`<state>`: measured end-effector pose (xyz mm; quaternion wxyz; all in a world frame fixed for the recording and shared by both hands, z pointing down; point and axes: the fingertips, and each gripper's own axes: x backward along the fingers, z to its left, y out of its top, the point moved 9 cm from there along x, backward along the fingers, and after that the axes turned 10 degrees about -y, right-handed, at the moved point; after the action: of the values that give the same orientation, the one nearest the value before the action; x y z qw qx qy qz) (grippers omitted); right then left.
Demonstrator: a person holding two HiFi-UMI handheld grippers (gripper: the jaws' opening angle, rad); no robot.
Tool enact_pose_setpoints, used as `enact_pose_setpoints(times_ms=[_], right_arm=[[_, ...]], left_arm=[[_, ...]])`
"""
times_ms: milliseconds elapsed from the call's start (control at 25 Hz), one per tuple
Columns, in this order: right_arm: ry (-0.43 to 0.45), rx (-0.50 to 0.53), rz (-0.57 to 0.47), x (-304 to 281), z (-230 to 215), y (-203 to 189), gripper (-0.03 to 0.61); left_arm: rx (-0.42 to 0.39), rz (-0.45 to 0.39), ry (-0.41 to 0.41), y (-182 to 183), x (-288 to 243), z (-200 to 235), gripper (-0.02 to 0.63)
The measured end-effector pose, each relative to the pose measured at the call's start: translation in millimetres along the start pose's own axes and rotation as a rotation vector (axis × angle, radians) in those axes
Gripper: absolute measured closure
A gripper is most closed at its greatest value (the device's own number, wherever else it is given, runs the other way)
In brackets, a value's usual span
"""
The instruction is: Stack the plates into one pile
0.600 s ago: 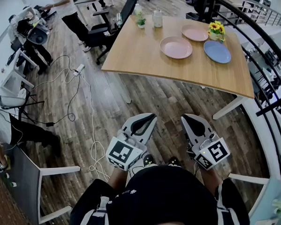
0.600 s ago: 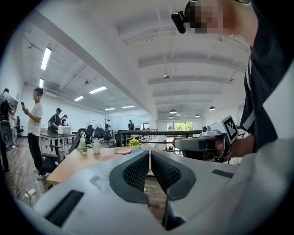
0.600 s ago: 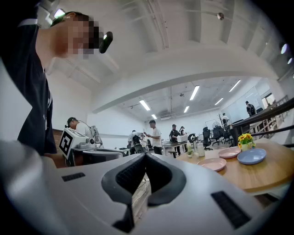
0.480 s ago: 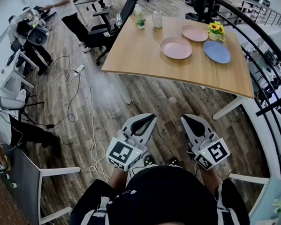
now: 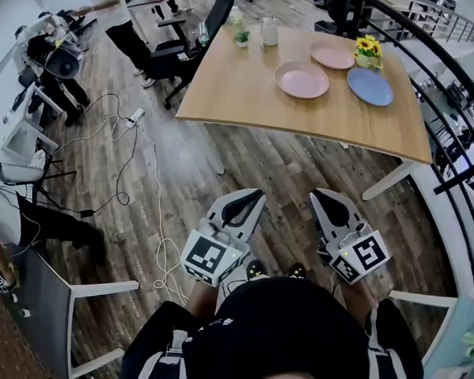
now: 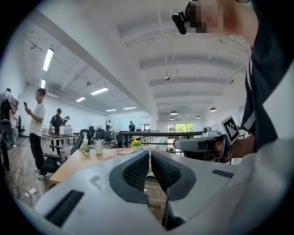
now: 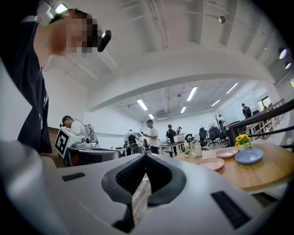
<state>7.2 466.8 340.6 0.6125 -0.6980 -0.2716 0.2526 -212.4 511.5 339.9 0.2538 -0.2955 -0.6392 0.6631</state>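
Lying unstacked on the wooden table — round pink plates, blue plate; left gripper, right gripper both closed, empty.

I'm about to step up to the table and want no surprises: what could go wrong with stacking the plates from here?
1. The left gripper and right gripper have shut, empty jaws; unopened, they would likely shove a plate rather than grip it.
2. The sunflower pot stands close to the far pink plate and the blue plate; lifting either could knock it.
3. Cables trail over the floor on the left, a possible trip.
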Motion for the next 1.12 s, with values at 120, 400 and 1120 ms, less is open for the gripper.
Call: enact_pose_setpoints(times_ms=[120,400,1120], right_arm=[[-0.016,0.000,0.007,-4,4,-2,0.578],[-0.045,0.002,0.016,-22,20,-3,0.578],[-0.059,0.006,-0.001,-69,63,-7,0.578]], left_arm=[[0.011,-0.005,0.004,-3,6,5,0.591],[0.038,-0.015,0.012,-8,27,26,0.591],[0.068,-0.049,-0.031,-22,60,79,0.591]])
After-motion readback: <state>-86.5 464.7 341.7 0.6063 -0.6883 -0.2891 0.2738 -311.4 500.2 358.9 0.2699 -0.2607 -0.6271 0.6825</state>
